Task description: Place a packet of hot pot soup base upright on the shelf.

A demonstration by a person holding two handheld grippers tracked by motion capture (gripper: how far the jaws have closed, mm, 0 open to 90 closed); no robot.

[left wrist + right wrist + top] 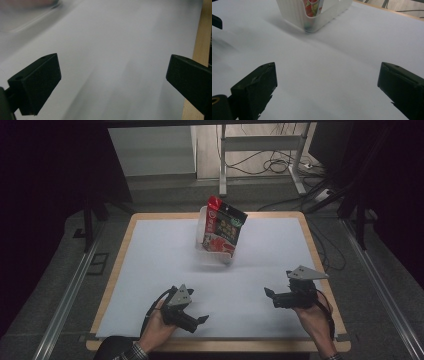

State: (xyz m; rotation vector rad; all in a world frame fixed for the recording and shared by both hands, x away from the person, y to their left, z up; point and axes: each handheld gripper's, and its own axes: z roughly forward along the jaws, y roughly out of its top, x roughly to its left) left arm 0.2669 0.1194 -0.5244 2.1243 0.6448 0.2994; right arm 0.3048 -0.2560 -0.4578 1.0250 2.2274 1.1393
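White sheet bare under both my grippers, jaws wide apart, nothing held.

My left gripper [187, 312] waits at 7 o'clock, my right gripper [290, 295] at 5, probably resting between moves. The red snack packet [223, 227] stands tilted in the clear plastic bin [202, 222] at 12, propped by its wall. A wooden table [312, 245] edges the sheet; cables [260, 167] trail across the dim floor beyond.

Snack bag [223, 227] (upright) in bin [202, 226]
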